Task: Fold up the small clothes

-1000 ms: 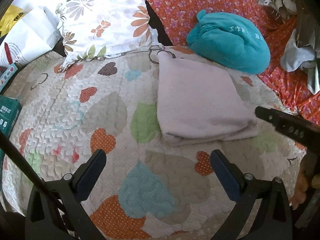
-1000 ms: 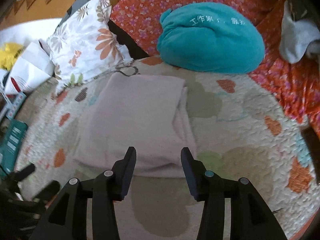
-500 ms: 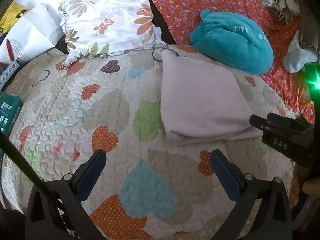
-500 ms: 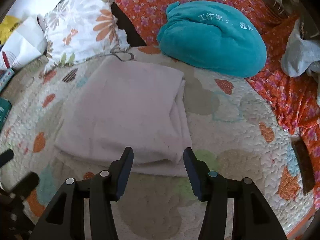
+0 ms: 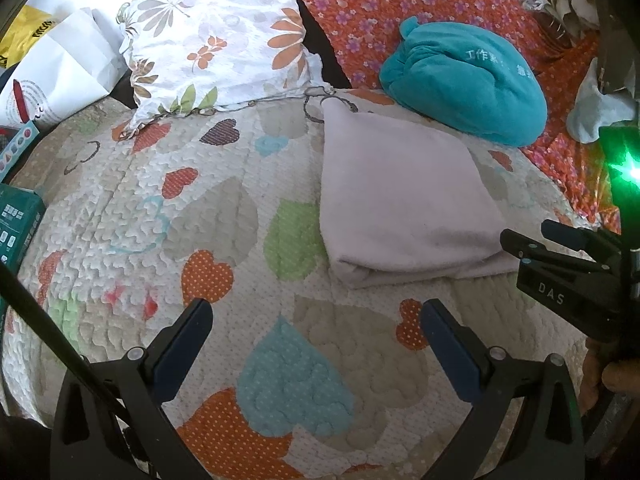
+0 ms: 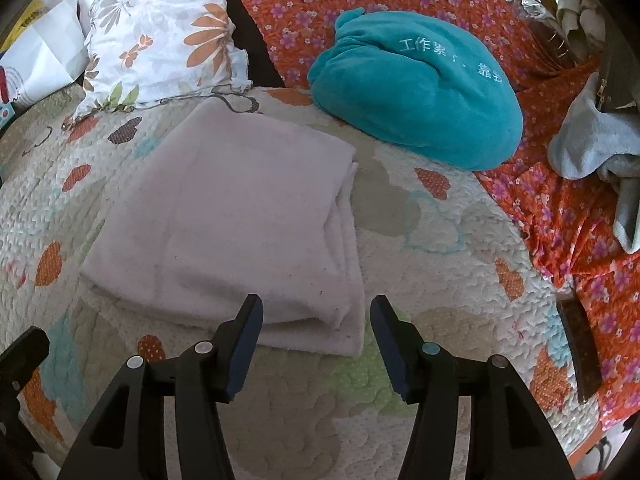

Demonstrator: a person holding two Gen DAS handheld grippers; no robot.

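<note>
A pale pink folded cloth [image 5: 400, 196] lies flat on the heart-patterned quilt [image 5: 224, 216]; it also shows in the right wrist view [image 6: 240, 220]. My left gripper [image 5: 316, 320] is open and empty, hovering over the quilt short of the cloth's near left corner. My right gripper [image 6: 316, 316] is open and empty, just in front of the cloth's near right corner, not touching it. The right gripper also appears at the right edge of the left wrist view [image 5: 560, 252].
A teal plush cushion [image 6: 416, 92] sits behind the cloth on an orange floral sheet [image 6: 560, 216]. A floral pillow [image 5: 216, 36] lies at the back left. A grey garment [image 6: 600, 152] is at the right. A green box [image 5: 16, 224] and white bag [image 5: 60, 68] are at the left.
Both grippers have pulled back a little from the folded cloth. The right gripper's jaws have opened wider. The cloth has not moved.
</note>
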